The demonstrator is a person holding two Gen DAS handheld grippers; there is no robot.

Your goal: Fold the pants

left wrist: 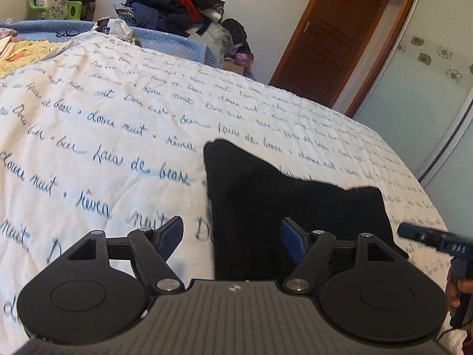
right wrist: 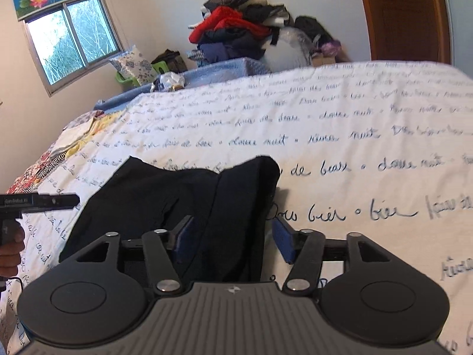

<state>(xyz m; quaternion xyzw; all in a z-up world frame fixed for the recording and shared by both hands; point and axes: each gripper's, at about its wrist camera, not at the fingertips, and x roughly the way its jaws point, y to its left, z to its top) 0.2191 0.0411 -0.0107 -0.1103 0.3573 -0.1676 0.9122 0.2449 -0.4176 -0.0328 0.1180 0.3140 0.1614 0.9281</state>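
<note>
The black pants [left wrist: 283, 207] lie in a folded bundle on the white quilt with blue script [left wrist: 103, 124]. My left gripper [left wrist: 233, 239] is open, its fingers straddling the bundle's left edge, holding nothing. In the right wrist view the pants [right wrist: 183, 204] lie ahead and left. My right gripper [right wrist: 233, 236] is open, its fingers straddling the bundle's right edge, empty. Each gripper shows in the other's view: the right one at the far right [left wrist: 428, 236], the left one at the far left [right wrist: 41, 201].
A pile of clothes [left wrist: 174, 3] [right wrist: 236, 32] stands beyond the bed's far side by the wall. A brown door [left wrist: 334, 35] is at the right. A window [right wrist: 71, 41] is in the far left wall. Floral and yellow bedding [right wrist: 59, 151] lies at the bed's left.
</note>
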